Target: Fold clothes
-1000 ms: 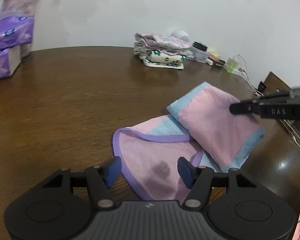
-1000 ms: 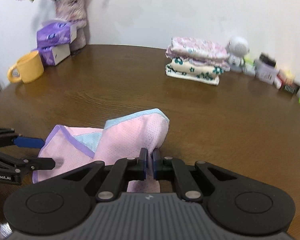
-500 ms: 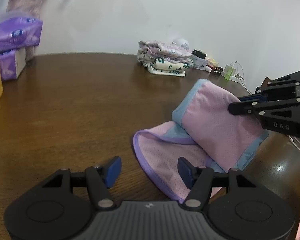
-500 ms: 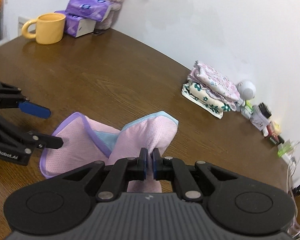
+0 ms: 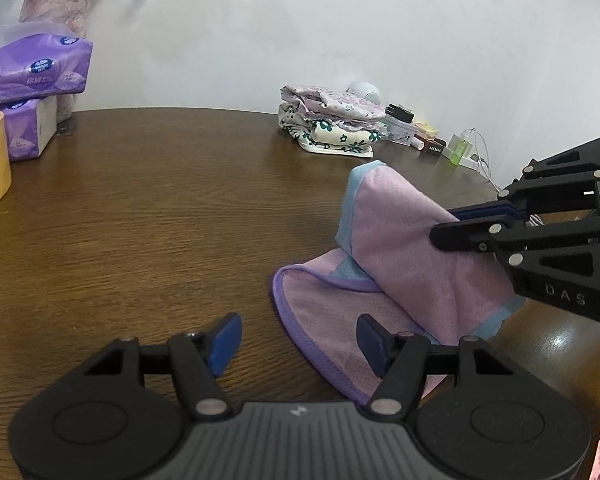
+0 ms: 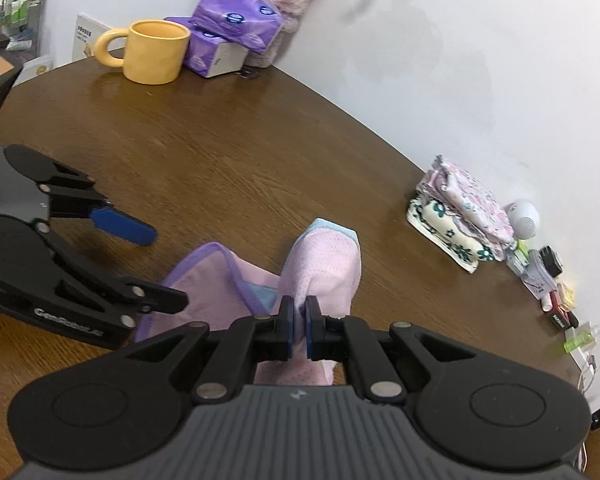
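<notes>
Mostly visible, with gaps: near end of the pink mesh garment [image 6: 324, 276] runs under the right gripper [image 6: 299, 330] body, so its lower hem is hidden; that gripper's blue pads are pressed together, pinching a raised fold of the cloth. Left gripper [image 5: 298, 338] stands spread, nothing between the pads; purple-trimmed edge of the garment lies flat just ahead of its right finger, partly covered by it. Fabric is perforated mesh, pink panels with light-blue and purple binding, tented up off the brown woodgrain table [image 5: 140, 216]. Far ahead of the left gripper: folded floral stack [image 5: 332, 128], soft, layered. Small clutter beside it too small to make out. Yellow mug [image 6: 156, 52], glossy, cylindrical, cut off in the left wrist view; purple tissue packs [image 6: 236, 20] behind it.
</notes>
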### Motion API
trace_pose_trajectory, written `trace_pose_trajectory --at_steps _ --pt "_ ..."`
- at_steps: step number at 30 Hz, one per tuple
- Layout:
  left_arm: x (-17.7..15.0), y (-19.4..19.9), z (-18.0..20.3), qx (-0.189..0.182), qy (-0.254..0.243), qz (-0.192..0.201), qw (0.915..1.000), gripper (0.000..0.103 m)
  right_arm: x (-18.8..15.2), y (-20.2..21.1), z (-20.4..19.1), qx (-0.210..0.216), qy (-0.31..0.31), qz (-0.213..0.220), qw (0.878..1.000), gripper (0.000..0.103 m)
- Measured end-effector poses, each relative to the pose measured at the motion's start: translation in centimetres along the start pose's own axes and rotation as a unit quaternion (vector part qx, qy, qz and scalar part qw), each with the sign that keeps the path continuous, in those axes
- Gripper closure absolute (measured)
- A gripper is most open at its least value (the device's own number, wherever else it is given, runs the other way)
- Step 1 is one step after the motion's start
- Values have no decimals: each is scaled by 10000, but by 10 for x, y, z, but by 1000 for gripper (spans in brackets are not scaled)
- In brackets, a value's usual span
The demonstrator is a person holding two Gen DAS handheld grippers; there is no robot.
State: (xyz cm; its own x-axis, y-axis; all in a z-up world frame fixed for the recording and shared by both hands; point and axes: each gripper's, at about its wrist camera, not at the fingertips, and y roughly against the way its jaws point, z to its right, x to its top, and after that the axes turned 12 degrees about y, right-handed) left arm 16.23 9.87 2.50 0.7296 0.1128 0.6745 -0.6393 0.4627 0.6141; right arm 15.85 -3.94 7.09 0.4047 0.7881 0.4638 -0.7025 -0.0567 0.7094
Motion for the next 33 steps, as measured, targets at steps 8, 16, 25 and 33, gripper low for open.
trace_pose_trajectory --at_steps 8,16,25,33 --pt "-2 2 4 150 -241 95 9996 39 8 -3 -10 268 -63 45 9996 98" --pt "0 3 -3 406 -216 232 9987 39 11 -9 -18 549 -261 46 9981 98" --pt "6 4 -20 654 -30 374 9972 38 11 -22 -27 915 -685 57 9934 98" --pt "9 6 -26 754 89 470 9960 35 8 -33 -36 1198 -1005 114 9876 97"
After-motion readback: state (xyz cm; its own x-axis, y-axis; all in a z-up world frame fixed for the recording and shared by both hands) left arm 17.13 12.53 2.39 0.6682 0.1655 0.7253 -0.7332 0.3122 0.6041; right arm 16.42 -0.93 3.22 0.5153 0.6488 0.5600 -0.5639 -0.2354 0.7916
